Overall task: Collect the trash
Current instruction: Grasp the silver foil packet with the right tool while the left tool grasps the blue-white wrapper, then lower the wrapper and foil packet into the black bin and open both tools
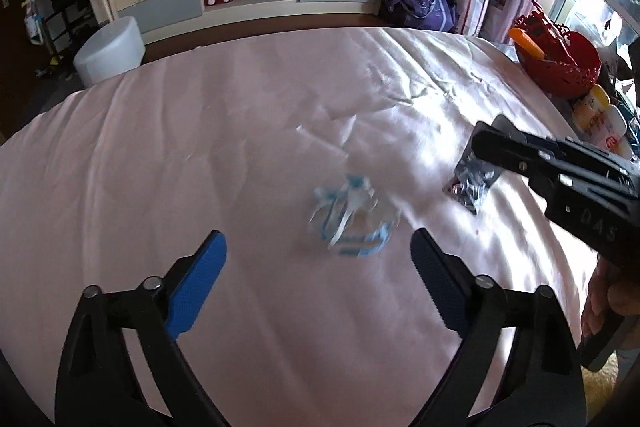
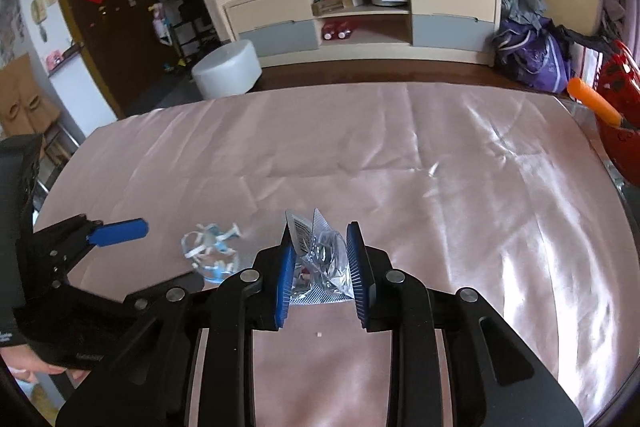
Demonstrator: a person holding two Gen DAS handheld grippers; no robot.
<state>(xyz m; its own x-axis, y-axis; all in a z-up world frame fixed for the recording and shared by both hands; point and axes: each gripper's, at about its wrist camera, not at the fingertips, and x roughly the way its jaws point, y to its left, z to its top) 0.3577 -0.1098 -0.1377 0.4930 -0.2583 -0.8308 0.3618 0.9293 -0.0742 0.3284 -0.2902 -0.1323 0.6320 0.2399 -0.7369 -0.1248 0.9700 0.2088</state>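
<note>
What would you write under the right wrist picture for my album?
Right gripper pinches a silver wrapper over the pink tablecloth.

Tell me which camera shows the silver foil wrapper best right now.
The right wrist view: the silver foil wrapper sits centred between the right hand-held gripper pads, crumpled, its label visible. The left wrist view shows it small at the right, partly hidden behind that gripper's finger.

Blue-and-clear wrapper [image 1: 352, 223] motion-blurred, print illegible. Red basket [image 2: 618, 115] cut by frame edge at 3 o'clock. Silver wrapper [image 2: 322, 259] lower part hidden behind gripper pads.
</note>
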